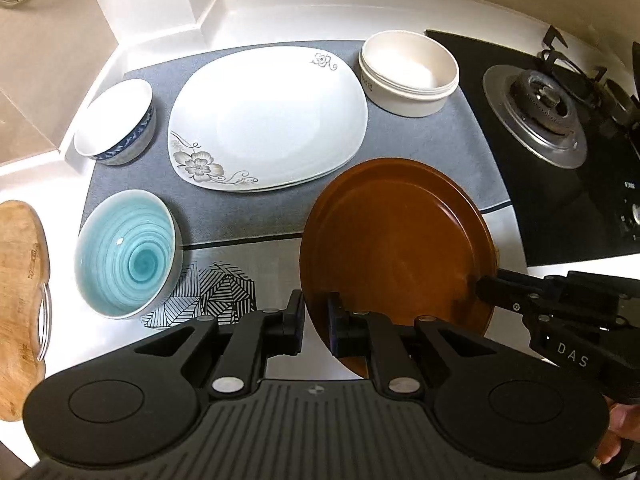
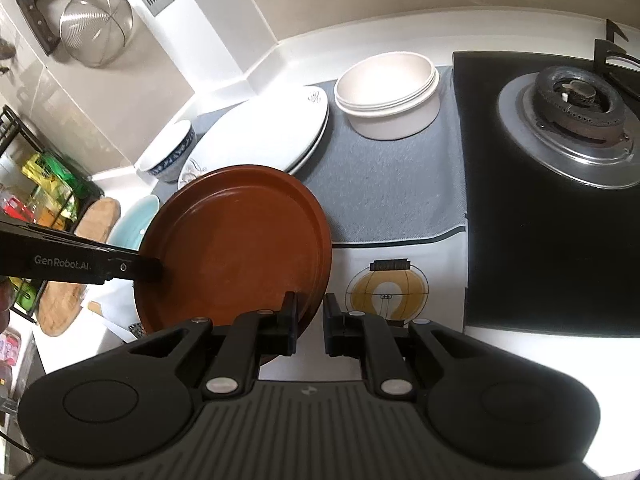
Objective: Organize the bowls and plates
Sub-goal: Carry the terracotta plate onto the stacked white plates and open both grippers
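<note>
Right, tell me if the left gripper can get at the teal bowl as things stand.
Probably not yet: the left gripper is shut on the brown plate, with the right gripper clamped on its opposite rim. The teal bowl itself sits unobstructed on the mat.

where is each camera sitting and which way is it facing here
Left wrist: on the left tongs, looking down over the counter; they pinch the round brown plate, and the right tongs reach in at right with some fingers showing.
Right wrist: on the right tongs, looking down; the left tongs reach in at left.
Shared: brown plate, square white floral plate, gas burner.
</note>
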